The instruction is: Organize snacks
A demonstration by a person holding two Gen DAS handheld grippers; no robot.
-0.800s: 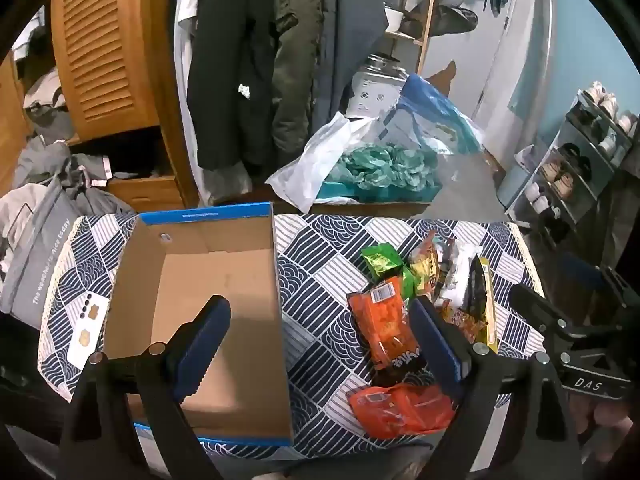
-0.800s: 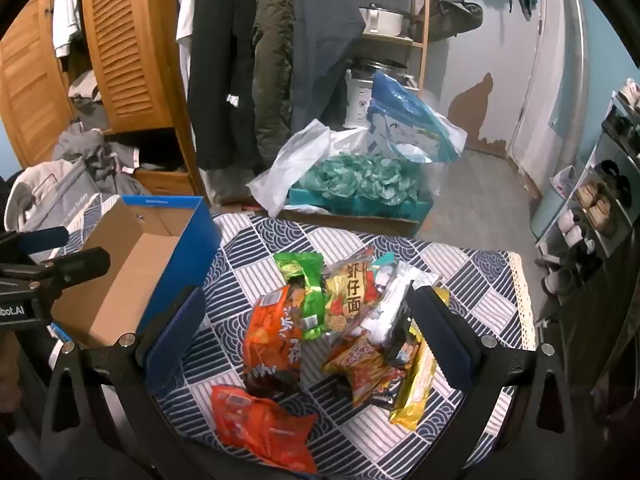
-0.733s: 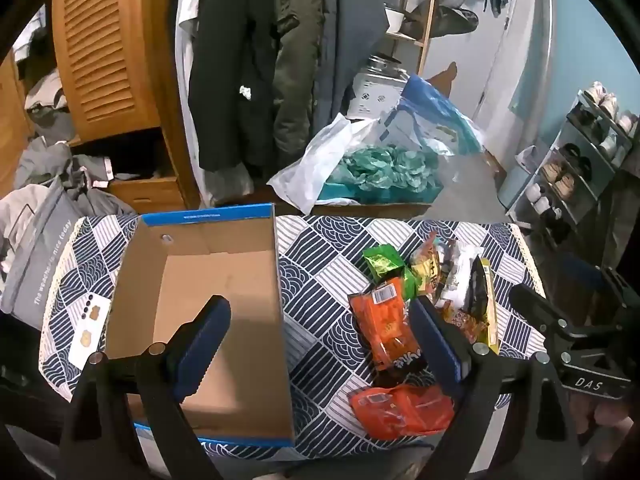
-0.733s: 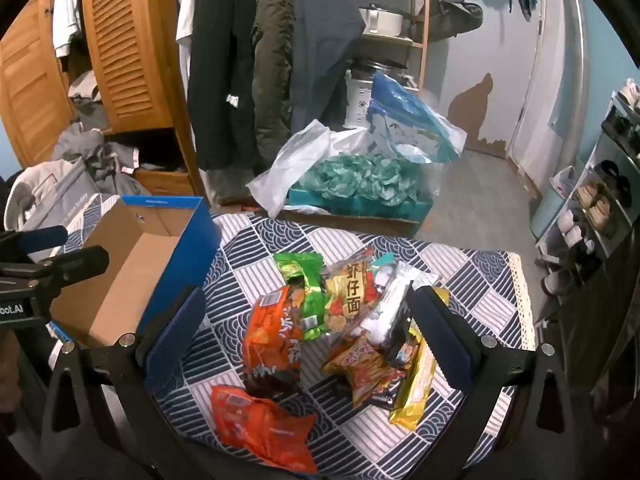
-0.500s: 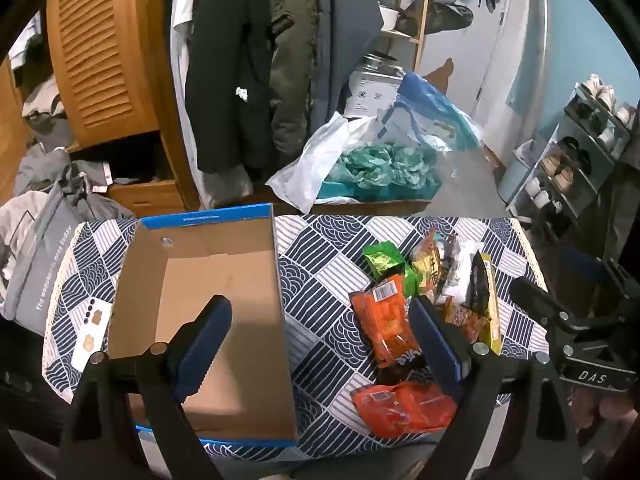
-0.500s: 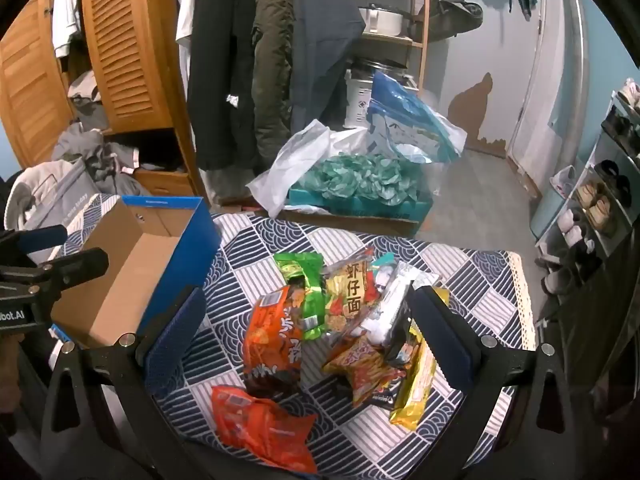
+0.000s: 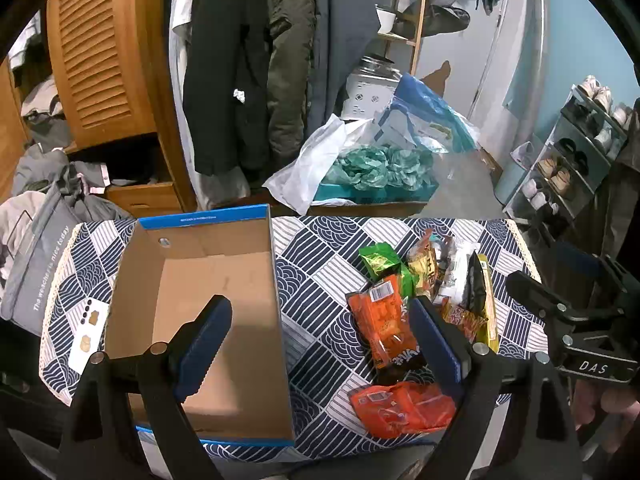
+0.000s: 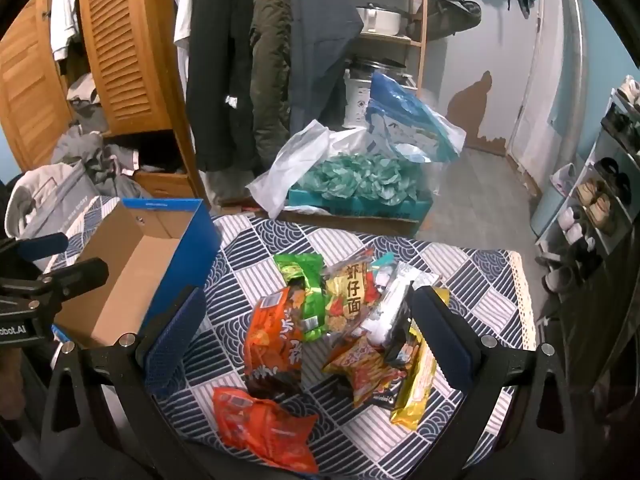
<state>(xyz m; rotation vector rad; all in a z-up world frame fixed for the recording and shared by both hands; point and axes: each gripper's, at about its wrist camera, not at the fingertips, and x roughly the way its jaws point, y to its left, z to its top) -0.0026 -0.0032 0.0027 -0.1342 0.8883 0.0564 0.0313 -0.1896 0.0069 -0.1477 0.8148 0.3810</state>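
Observation:
An empty cardboard box with blue outer walls [image 7: 208, 280] [image 8: 132, 264] stands on the left of the patterned table. A pile of several snack packets lies to its right: an orange packet [image 7: 384, 320] [image 8: 274, 332], a second orange packet at the front edge [image 7: 404, 408] [image 8: 264, 428], a green one [image 8: 304, 280], a yellow one [image 8: 416, 380]. My left gripper [image 7: 320, 340] is open, above the box's right wall. My right gripper [image 8: 308, 332] is open and empty, above the snack pile.
The table with the blue and white cloth [image 8: 472, 288] ends close in front. Behind it a carton of teal bags [image 8: 360, 184], hanging coats [image 8: 248, 60] and a wooden wardrobe [image 8: 124, 52]. A shoe rack [image 8: 604, 184] stands at the right.
The left gripper has shifted slightly, so the scene sits a little differently in its view. The right gripper and the snacks have not moved.

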